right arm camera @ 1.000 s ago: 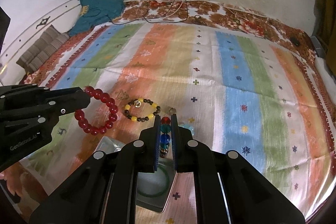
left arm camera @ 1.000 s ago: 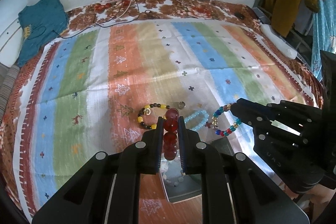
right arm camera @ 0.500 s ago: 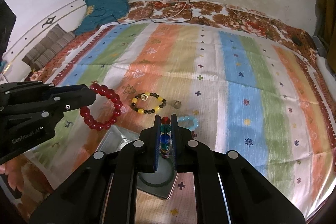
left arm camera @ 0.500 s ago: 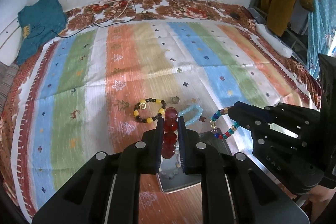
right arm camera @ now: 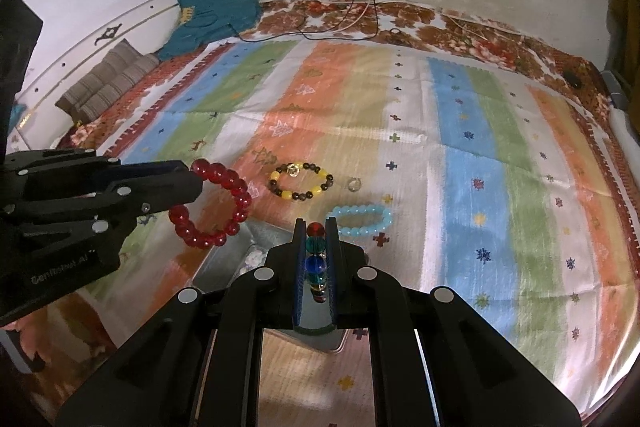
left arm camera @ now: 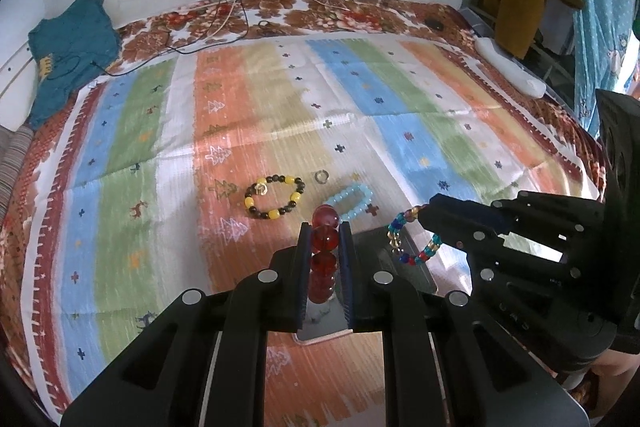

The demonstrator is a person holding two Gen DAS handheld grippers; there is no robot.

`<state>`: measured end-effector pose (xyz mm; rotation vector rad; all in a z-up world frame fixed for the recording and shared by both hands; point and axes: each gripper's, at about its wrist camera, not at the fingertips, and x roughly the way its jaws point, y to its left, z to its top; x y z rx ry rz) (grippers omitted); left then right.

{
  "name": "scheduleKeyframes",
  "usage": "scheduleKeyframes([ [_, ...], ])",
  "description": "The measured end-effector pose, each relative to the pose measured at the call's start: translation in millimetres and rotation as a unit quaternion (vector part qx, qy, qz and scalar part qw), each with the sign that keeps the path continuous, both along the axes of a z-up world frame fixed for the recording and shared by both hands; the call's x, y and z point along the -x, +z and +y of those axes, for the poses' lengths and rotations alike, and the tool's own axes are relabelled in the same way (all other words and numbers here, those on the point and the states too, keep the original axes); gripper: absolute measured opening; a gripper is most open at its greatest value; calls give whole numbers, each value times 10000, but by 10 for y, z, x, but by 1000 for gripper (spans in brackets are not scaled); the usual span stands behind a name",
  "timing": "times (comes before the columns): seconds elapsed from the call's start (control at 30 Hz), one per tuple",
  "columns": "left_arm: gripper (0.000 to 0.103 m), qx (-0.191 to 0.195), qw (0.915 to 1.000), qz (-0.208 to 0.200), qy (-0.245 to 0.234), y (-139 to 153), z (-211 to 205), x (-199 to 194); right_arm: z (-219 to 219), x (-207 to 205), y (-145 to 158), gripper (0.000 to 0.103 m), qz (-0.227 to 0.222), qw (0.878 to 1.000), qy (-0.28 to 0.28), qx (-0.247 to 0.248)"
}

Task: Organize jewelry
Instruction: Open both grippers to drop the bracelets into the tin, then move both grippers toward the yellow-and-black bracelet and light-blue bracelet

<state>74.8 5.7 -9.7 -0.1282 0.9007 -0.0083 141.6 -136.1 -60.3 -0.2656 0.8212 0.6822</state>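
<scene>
We have two bracelets in hand and neither is put away yet. Our left claw (left arm camera: 325, 239) is clamped tight on the red bracelet (right arm camera: 214, 205), its beads pinched between the pads and the loop hanging free. Our right claw (right arm camera: 316, 247) is likewise closed hard on the multicolour bracelet (left arm camera: 412, 239), which dangles from its tip. Both claws hang above the metal tin (right arm camera: 240, 259) that sits on the bed (left arm camera: 280, 99) near its front edge, so we judge the step in hand to be carrying these two pieces over the tin to drop them in.

Inside the tin we can make out a pale flowered thing and, under the right claw, what may be a green ring, though the claw hides most of the interior and we cannot tell how much is already stored.

Left on the bedspread, just beyond the tin toward the middle of the bed, lie three pieces: the black-and-yellow bracelet (left arm camera: 275, 197), the small ring (left arm camera: 321, 176) beside it, and the light-blue bracelet (right arm camera: 359, 221) closest to the tin. None touches another.

So we reckon the job is around halfway: two pieces are lifted but unreleased, and three wait to be picked up. Releasing each bracelet squarely over the tin matters, since the loops swing loose.
</scene>
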Motion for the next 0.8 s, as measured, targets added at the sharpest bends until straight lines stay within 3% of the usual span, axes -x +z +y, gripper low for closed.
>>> scheduleKeyframes([
  [0.1,14,-61,9999,110,58,-36,4,-1,-6,1,-32,12,90,9999,-24,60],
  [0.2,14,-163,9996,92,234,-26,66,2,-48,-26,-39,31,71,9997,-180,117],
  [0.5,30,-222,9985,180,467,-69,207,-34,-113,-130,-103,33,149,9984,-437,328],
  [0.67,43,-212,9980,249,543,-108,264,-68,-119,-178,-135,42,200,9978,-486,413],
  [0.8,49,-185,9974,318,619,-141,310,-124,-149,-246,-152,43,222,9967,-619,475],
])
